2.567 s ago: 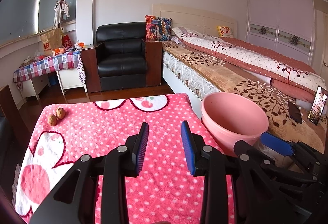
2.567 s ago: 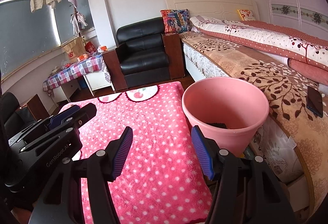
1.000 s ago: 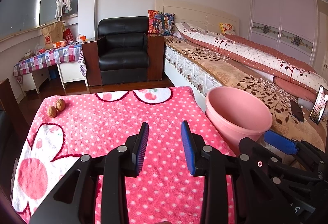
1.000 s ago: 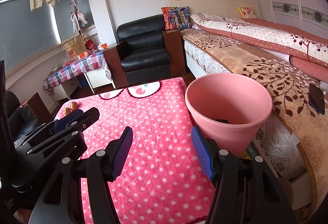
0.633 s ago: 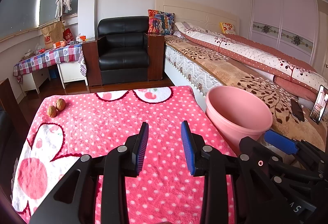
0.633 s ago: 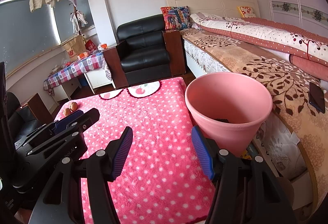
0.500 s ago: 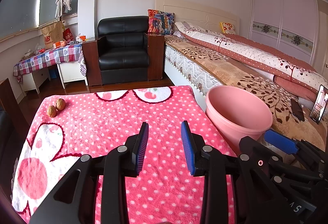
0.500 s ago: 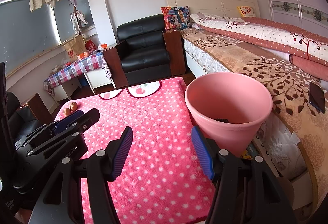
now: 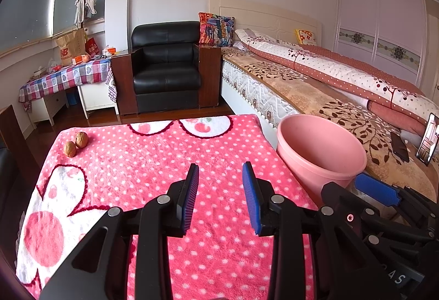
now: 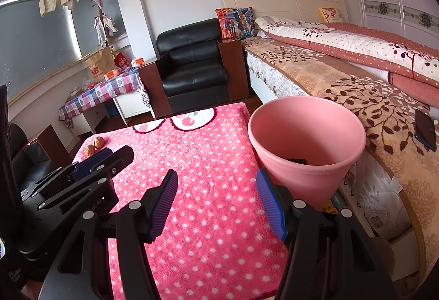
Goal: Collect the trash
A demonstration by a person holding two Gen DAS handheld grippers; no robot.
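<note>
Walnuts (image 9: 76, 144), two brown wrinkled ones, sat touching each other at the far left corner of the tabletop (image 9: 153, 162), which was draped in a fluffy pink cloth with white polka dots and a big flower print. They were well apart from both tools. The round pink plastic bucket (image 10: 307, 146) stood just off the right edge of that tabletop, squeezed between it and the bed (image 10: 356, 86) with its beige leaf-patterned cover. Something small and dark lay at the bottom of the bucket; what it was could not be told.

Left tongs (image 9: 221, 194) hung over the near middle of the tabletop, blue ribbed pads parted with a clear gap and only pink cloth showing between them, nothing held. Right tongs (image 10: 216, 202) hovered over the near right part of the tabletop, spread wider, also empty, with the right pad close in front of the bucket's wall. From the right camera the black frame of the left tool lay low on the left, its tip pointing towards the walnuts.

Beyond the far edge of the tabletop stood a black leather armchair (image 9: 167, 66) with dark wooden sides, and left of it a small table under a checked cloth (image 9: 65, 76). A dark phone (image 10: 425, 129) lay on the bed cover, to the right of the bucket.
</note>
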